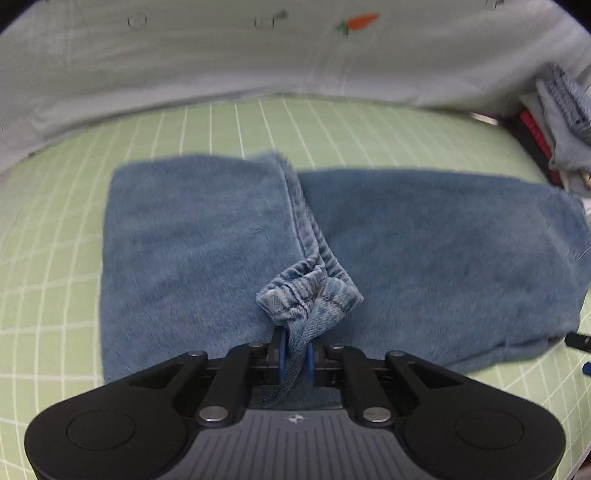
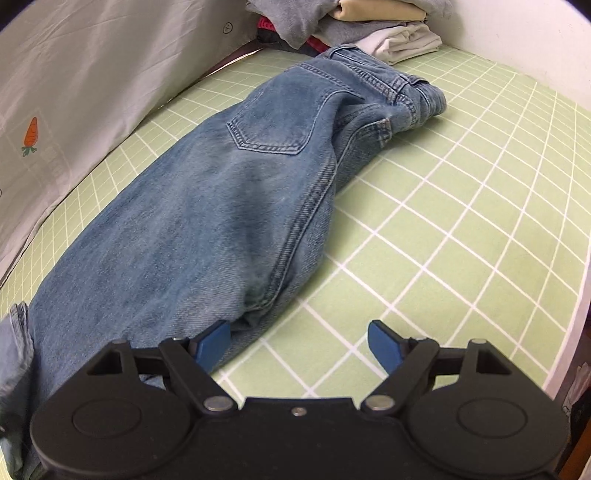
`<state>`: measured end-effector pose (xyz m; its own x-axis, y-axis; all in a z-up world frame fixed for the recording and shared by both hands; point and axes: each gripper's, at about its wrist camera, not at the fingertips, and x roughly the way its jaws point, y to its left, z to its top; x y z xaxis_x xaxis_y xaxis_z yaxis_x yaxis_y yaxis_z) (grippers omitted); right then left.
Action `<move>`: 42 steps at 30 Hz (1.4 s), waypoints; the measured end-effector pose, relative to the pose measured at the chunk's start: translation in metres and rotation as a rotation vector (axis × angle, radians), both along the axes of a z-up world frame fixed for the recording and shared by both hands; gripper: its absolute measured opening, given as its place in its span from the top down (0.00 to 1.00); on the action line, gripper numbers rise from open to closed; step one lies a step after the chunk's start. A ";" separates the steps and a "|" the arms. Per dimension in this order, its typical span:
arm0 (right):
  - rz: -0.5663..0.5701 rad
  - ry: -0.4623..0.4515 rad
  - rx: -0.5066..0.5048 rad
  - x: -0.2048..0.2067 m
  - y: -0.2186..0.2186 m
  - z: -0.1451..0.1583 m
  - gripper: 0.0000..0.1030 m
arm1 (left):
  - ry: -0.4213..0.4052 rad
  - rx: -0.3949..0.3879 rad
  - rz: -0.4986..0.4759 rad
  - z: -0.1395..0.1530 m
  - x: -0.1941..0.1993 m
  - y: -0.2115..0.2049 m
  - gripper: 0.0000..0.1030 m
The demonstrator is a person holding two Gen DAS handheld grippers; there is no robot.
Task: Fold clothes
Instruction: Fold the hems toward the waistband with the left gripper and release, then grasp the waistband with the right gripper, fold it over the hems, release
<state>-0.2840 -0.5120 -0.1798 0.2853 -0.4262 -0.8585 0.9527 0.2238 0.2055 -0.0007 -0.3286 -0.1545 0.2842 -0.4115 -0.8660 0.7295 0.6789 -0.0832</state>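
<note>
While the left gripper (image 1: 295,356) holds its jaws pinched on the hem of the jeans (image 2: 207,206), which lie along the green checked bed (image 2: 461,229), the fold should be carried toward 12 o'clock with the edges kept aligned. The right gripper (image 2: 299,341), jaws spread and holding nothing, sits at the denim's near edge with its 9 o'clock finger (image 2: 212,343) against the cloth, and should pin that crease.

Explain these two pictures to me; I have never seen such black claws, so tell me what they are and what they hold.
They are two hand-held grippers, each with a camera looking along its fingers. The left camera shows the left gripper shut on a hem of the blue denim jeans. The right camera shows the right gripper open, one blue finger against the jeans, holding nothing. The jeans lie on a green checked sheet. A pile of folded clothes sits behind, with a grey carrot-print cloth alongside.
</note>
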 end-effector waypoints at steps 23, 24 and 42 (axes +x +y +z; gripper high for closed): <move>-0.089 -0.174 -0.001 -0.019 -0.089 0.027 0.11 | 0.162 -0.048 0.320 0.023 0.064 0.015 0.19; -0.114 -0.166 -0.006 -0.024 -0.097 0.027 0.08 | 0.165 -0.019 0.335 0.018 0.066 0.017 0.19; -0.383 -0.162 -0.027 -0.048 -0.218 -0.022 0.03 | 0.189 0.253 0.300 -0.031 0.074 -0.031 0.00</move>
